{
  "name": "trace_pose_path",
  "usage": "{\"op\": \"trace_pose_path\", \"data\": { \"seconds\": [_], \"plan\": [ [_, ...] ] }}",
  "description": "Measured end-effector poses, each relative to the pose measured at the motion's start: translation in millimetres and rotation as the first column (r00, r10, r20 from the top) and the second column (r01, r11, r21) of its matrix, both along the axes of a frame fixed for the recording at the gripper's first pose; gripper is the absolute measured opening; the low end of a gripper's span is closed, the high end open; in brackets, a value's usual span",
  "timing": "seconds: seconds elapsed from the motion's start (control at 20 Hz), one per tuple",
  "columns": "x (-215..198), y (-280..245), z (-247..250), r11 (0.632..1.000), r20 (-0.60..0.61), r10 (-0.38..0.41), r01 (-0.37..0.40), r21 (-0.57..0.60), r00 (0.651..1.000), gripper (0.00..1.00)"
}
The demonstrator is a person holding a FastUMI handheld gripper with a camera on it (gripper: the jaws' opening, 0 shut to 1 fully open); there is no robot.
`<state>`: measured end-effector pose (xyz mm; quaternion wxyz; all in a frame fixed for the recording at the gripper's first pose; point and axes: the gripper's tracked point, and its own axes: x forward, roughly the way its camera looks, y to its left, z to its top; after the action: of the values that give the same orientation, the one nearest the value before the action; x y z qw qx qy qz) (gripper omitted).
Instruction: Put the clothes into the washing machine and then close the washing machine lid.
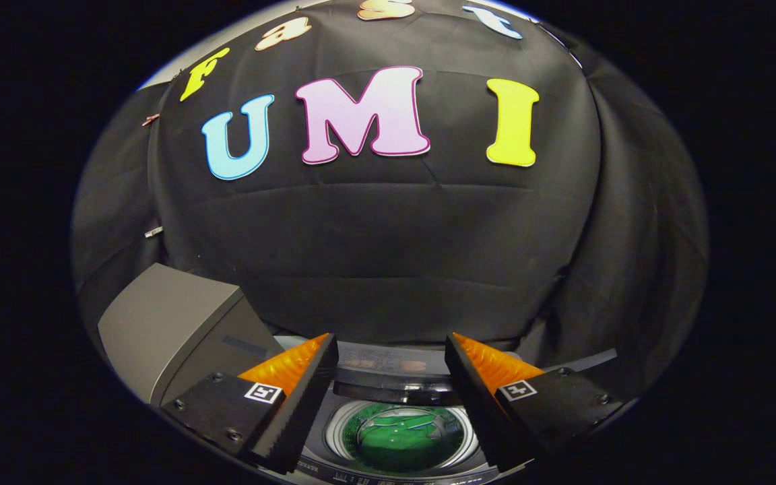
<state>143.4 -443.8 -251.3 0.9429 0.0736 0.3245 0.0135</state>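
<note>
The gripper hangs with fingers spread apart and empty above the washing machine. Green clothes already lie in the drum at 6 o'clock. The lid (raised, at 9 o'clock) seems next: it needs pushing down.

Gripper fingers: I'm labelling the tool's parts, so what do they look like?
The gripper has two black wedge-shaped fingers with ridged inner pads, orange upper faces tapering to the tips, a small square black-and-white marker on each, and dark screws on the black mounting blocks.
</note>
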Motion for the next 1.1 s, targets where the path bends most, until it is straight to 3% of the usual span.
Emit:
{"op": "trace_pose_path", "data": {
  "seconds": [0.75,1.1],
  "plan": [
    [-21,6,-1,1.0,-0.038,0.025,-0.025,-0.007,0.999,1.0],
    [-40,8,-24,0.998,-0.115,0.04,-0.044,-0.037,0.993,1.0]
  ]
}}
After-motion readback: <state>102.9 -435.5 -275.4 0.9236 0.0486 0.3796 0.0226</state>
